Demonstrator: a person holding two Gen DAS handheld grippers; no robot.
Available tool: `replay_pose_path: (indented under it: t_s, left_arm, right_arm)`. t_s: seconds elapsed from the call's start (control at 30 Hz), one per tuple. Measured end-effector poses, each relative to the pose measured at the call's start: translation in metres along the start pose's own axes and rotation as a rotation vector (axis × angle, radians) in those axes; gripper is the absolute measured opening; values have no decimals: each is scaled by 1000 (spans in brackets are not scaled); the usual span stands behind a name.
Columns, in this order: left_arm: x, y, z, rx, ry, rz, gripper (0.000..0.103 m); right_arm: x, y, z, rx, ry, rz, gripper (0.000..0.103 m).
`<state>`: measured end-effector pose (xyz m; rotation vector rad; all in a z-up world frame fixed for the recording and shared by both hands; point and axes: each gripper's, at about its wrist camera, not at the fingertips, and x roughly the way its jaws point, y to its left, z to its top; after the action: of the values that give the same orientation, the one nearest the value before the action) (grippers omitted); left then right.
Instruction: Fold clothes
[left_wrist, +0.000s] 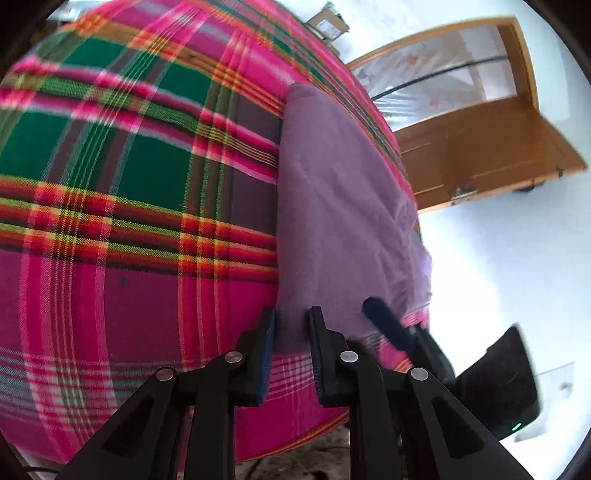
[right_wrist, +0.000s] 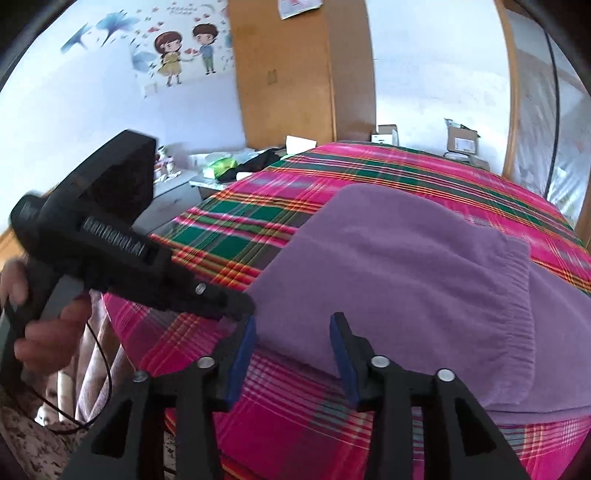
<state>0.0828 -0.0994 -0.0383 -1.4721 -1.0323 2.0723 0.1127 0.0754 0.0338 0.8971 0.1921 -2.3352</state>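
Purple fleece garment (right_wrist: 406, 280), folded flat, lies on the pink, green and orange plaid bedcover (left_wrist: 129, 184), close to the bed's near edge. My left gripper (left_wrist: 291, 325) sits at the garment's near corner, its blue-padded jaws narrowed to a slim gap with the cloth's edge between the tips; I cannot tell whether the pads actually press on it. My right gripper (right_wrist: 291, 332) is released, jaws standing apart over the garment's near hem, the fabric lying under and between the fingers without being pinched. In the right wrist view my left hand (right_wrist: 48, 325) grips the black handle of the left tool, whose tips meet the garment's left corner. A ribbed cuff or waistband (right_wrist: 517, 295) runs across the garment's right part.
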Motion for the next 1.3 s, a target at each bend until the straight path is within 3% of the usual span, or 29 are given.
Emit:
replay_pose_path:
  t_s: [0.27, 0.47, 0.6, 0.8, 0.87, 1.07, 1.13, 1.2, 1.3]
  left_arm:
    - [9, 3, 15, -23, 46, -41, 19]
    - [7, 8, 29, -40, 80, -100, 19]
    - [3, 5, 34, -49, 87, -151, 19]
    - [12, -9, 40, -56, 77, -187, 19]
    - [14, -10, 40, -51, 81, -181, 19]
    - [12, -5, 47, -66, 52, -165, 19]
    - [10, -4, 50, -73, 20, -155, 39]
    - [9, -3, 54, -79, -8, -143, 42]
    - [14, -2, 65, -85, -18, -113, 42]
  right_arm:
    - [3, 17, 0, -71, -45, -27, 59]
    - [15, 32, 0, -125, -13, -46, 59]
    - [10, 46, 0, -187, -71, -80, 59]
    - [27, 62, -8, -293, -48, -249, 59]
    - [32, 61, -8, -288, -28, -269, 59]
    - [35, 54, -4, -247, -22, -278, 40]
    - [35, 54, -4, -241, -25, -285, 30]
    - [33, 55, -4, -240, -28, -297, 22]
    - [30, 51, -2, -223, -31, -283, 19]
